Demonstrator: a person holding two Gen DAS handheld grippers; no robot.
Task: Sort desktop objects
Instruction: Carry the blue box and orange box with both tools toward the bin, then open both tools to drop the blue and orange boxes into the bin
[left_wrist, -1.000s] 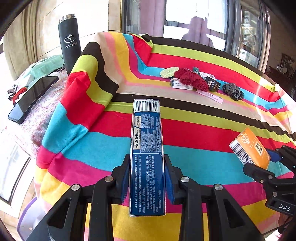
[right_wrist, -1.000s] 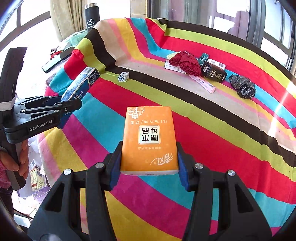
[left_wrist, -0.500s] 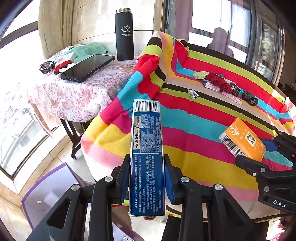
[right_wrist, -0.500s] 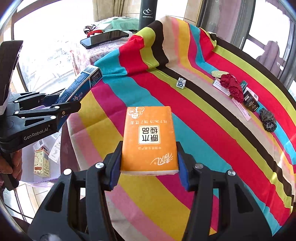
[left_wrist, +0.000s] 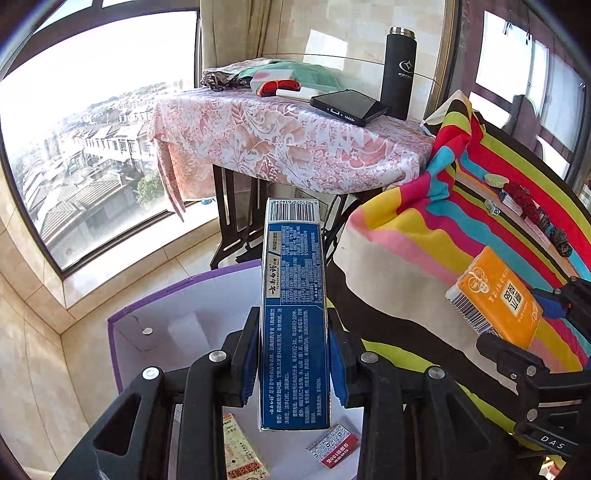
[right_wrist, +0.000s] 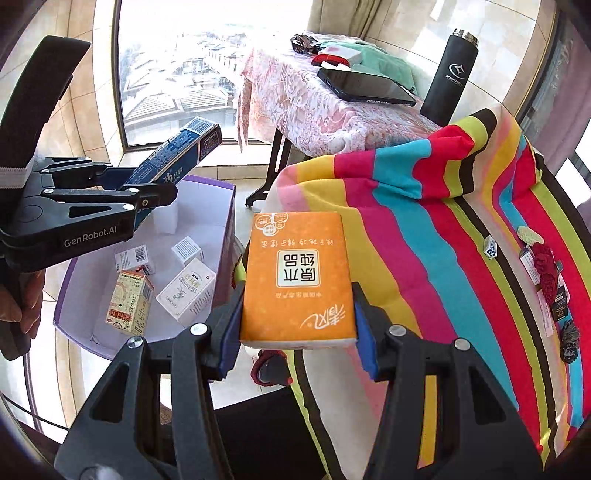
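Note:
My left gripper (left_wrist: 293, 354) is shut on a long blue toothpaste box (left_wrist: 293, 295) and holds it in the air above a purple-edged white bin (left_wrist: 177, 314) on the floor. It also shows in the right wrist view (right_wrist: 173, 155). My right gripper (right_wrist: 297, 332) is shut on an orange tissue pack (right_wrist: 297, 273), held over the striped table's (right_wrist: 424, 229) left edge, beside the bin (right_wrist: 221, 236). The pack also shows in the left wrist view (left_wrist: 495, 299).
The bin holds several small boxes (right_wrist: 186, 293). On the striped cloth lie a small white-blue item (right_wrist: 490, 246), a red cloth item (right_wrist: 545, 266) and dark packets. A side table (left_wrist: 288, 136) carries a black flask (left_wrist: 398, 74) and a phone (left_wrist: 347, 107).
Both grippers have swung left, away from the striped table toward the floor bin, each keeping its box. The bin and side table have come into full view.

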